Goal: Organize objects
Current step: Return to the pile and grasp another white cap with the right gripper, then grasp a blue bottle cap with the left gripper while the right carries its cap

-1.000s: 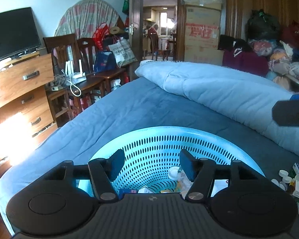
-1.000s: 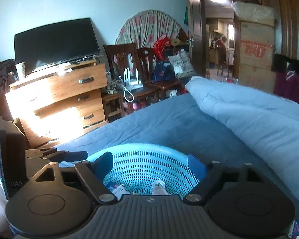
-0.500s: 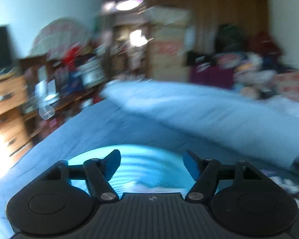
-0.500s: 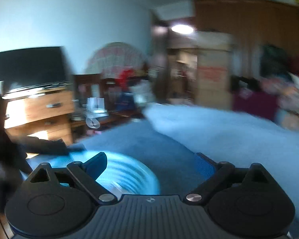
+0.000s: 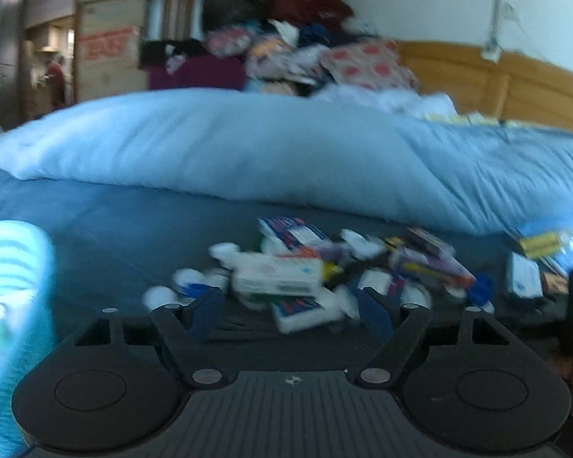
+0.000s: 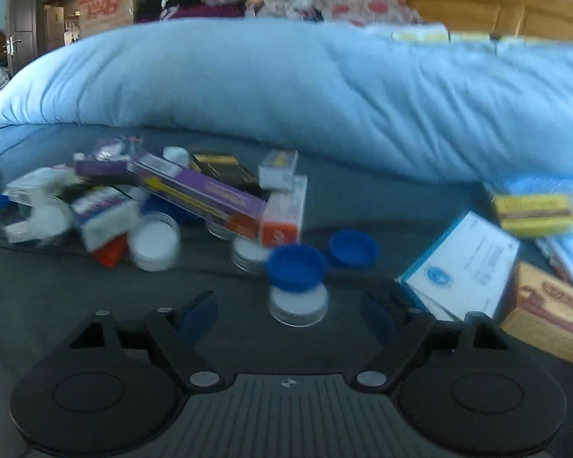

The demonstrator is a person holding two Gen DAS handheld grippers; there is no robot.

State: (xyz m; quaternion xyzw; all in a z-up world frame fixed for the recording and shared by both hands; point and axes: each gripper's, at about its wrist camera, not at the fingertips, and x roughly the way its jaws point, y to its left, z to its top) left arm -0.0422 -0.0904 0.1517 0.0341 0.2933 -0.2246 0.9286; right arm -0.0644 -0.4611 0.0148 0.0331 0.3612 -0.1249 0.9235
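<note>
Boxes and little jars (image 5: 286, 278) are heaped loose on the dark bedspread (image 5: 107, 244), and since the turquoise basket (image 5: 7, 267) sits at the far left edge of the left wrist view, we reckon that's where this stuff is meant to end up. Our left gripper (image 5: 292, 307) is aimed down at the near edge of the pile, jaws opening, nothing pinched; a white box with red-and-blue print (image 5: 305, 311) lies in line with the gap but the pads aren't on it.

Over on the right wrist view, the pile (image 6: 152, 202) is off to the left and we're lined up on a small clear jar with a blue cap (image 6: 297, 286) standing by itself, so it looks like the easy pick. Right gripper (image 6: 288, 315) jaws are closing but wide apart, jar ahead of the gap, untouched. A loose blue cap (image 6: 353, 248) sits just behind it, and a white card (image 6: 466, 263) lies to the right.
</note>
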